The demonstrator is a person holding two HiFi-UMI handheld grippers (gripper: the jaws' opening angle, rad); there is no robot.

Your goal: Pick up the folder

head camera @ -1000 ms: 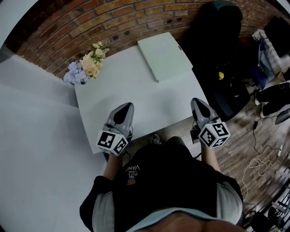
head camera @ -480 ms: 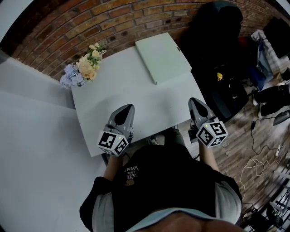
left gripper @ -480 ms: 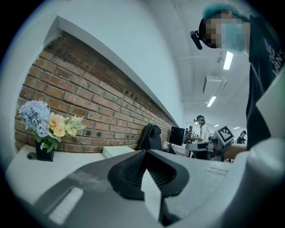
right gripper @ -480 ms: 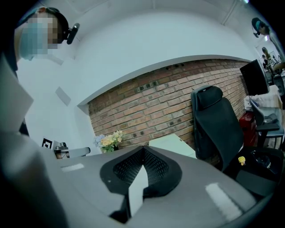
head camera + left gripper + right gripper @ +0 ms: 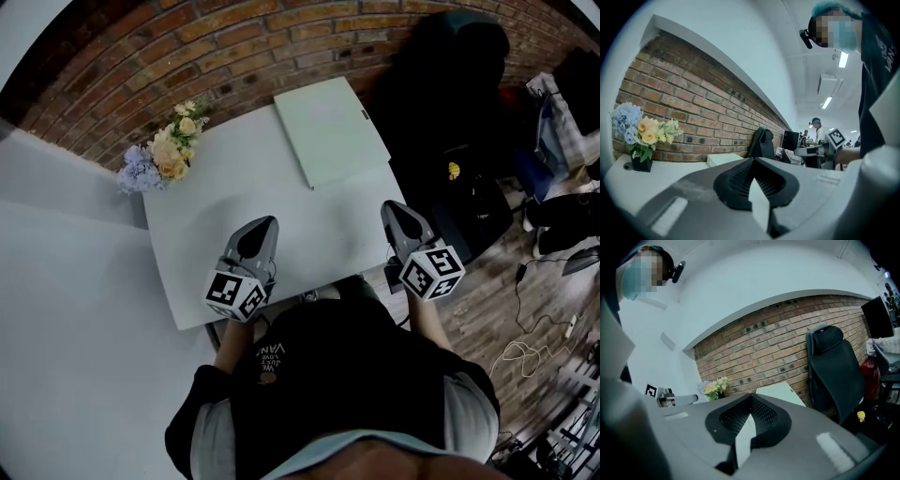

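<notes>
- Head view: your white table (image 5: 216, 187) meets a brick wall (image 5: 244, 37); the folder (image 5: 328, 131) lies far right.
- Your left gripper (image 5: 263, 224) and right gripper (image 5: 390, 209): jaws pressed together, empty.

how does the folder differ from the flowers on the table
The folder lies flat; the flowers stand upright in a small dark pot. The folder is plain and pale; the flowers mix yellow, white and blue. The folder sits far right, the flowers far left. Both rest on the white table by the brick wall.
</notes>
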